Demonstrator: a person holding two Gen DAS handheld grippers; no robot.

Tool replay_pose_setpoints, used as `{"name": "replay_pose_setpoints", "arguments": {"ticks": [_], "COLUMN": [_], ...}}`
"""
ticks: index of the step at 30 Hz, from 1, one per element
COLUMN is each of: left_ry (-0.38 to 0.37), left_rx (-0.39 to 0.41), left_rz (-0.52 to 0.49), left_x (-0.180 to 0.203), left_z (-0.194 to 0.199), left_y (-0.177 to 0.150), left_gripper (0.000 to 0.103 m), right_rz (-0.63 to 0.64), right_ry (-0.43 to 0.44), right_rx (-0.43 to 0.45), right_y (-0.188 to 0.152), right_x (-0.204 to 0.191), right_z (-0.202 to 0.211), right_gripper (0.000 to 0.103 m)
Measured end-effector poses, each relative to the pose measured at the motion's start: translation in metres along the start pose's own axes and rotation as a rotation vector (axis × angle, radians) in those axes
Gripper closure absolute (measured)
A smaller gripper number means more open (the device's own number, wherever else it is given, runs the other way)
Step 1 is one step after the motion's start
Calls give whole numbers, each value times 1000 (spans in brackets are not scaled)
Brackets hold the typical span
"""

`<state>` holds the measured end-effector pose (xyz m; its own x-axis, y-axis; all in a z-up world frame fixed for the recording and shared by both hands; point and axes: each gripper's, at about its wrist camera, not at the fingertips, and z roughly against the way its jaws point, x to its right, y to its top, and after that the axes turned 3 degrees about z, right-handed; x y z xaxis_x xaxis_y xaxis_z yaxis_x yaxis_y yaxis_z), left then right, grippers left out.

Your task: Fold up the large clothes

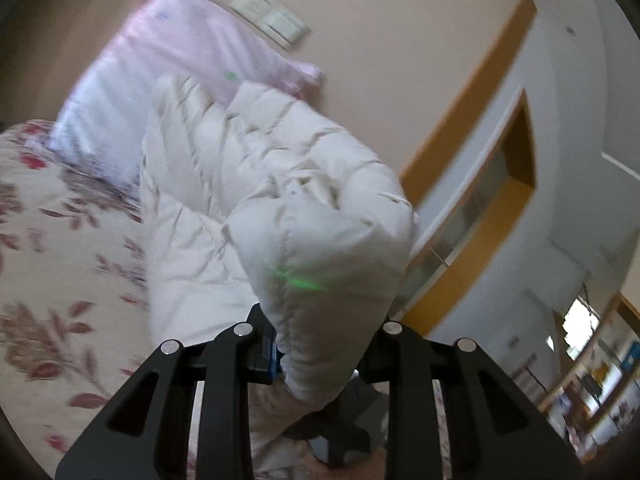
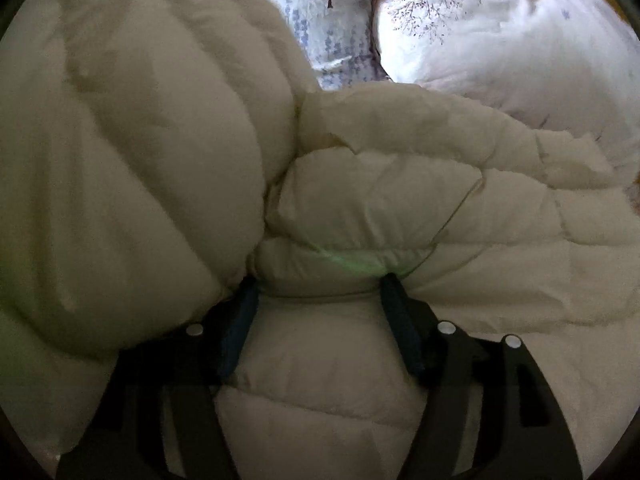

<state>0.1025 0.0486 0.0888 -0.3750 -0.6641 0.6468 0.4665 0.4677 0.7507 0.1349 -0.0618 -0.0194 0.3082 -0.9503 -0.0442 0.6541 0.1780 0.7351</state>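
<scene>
A cream quilted down coat (image 1: 256, 184) is found on a floral bedspread (image 1: 60, 240), occupying the centre of the left wrist view. A sleeve-like padded end of the coat (image 1: 332, 264) is seen raised off the bed and clamped between the fingers of the left gripper (image 1: 316, 364), which stand close together on the fabric; the lifted section runs from the jaws toward 12 o'clock. A pale pink pillow (image 1: 168, 64) is noted at 11 o'clock, against the wall, with a wall switch plate (image 1: 272, 16) at 12 o'clock.

In the right wrist view the coat (image 2: 160, 160) fills nearly the whole frame. The right gripper (image 2: 320, 288) is set with its fingers apart, a puffed ridge of the coat bulging between them. Whether the pads (image 2: 240, 328) press on it cannot be told from this view. Printed bedding (image 2: 480, 40) is visible at 1 o'clock.

Progress is judged early to middle: one end has been gathered and lifted, presumably to be laid across the body. No flat, finished fold is visible. The remaining folds and the final flattening are judged outstanding.
</scene>
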Motion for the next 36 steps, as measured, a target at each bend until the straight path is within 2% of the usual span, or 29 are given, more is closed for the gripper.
{"name": "replay_pose_setpoints", "arguments": {"ticks": [3, 5, 7, 11, 13, 15, 18, 19, 20, 23, 25, 29, 33, 35, 36], "left_ry": [-9, -8, -5, 3, 3, 3, 5, 4, 2, -25, -44, -58, -5, 18, 25], "left_rx": [-46, -72, -98, -129, -141, -156, -185, -197, -208, -247, -290, -396, -495, -528, -539], "left_rz": [-26, -34, -43, -54, -59, -75, -120, -136, -147, -182, -228, -302, -319, -309, -311], "left_x": [14, 19, 23, 26, 27, 35, 46, 50, 53, 66, 75, 80, 71, 64, 61], "left_z": [-15, -23, -30, -44, -49, -54, -67, -71, -74, -83, -92, -116, -138, -146, -149], "left_y": [-9, -14, -19, -24, -27, -33, -42, -46, -49, -59, -69, -94, -115, -120, -121], "left_gripper": [77, 77, 77, 77, 77, 77, 77, 77, 77, 77, 77, 77, 75, 73, 73], "right_rz": [-62, -103, -143, -274, -354, -447, -520, -531, -539, -526, -516, -502, -504, -529, -551], "right_ry": [96, 113, 89, -41, -90, -98, -1, 44, 89, 115, 127, 127, 80, -5, -47], "right_rx": [28, 59, 100, 204, 215, 186, 109, 89, 82, 84, 82, 66, 68, 83, 99], "right_y": [-5, -13, -25, -57, -70, -82, -91, -92, -92, -88, -83, -78, -79, -85, -87], "right_x": [25, 46, 69, 131, 158, 186, 208, 213, 214, 207, 208, 209, 217, 227, 234], "right_z": [19, 39, 63, 120, 132, 131, 108, 98, 92, 84, 80, 75, 84, 100, 109], "right_gripper": [38, 36, 30, 29, 29, 30, 50, 70, 81, 89, 91, 91, 85, 64, 62]}}
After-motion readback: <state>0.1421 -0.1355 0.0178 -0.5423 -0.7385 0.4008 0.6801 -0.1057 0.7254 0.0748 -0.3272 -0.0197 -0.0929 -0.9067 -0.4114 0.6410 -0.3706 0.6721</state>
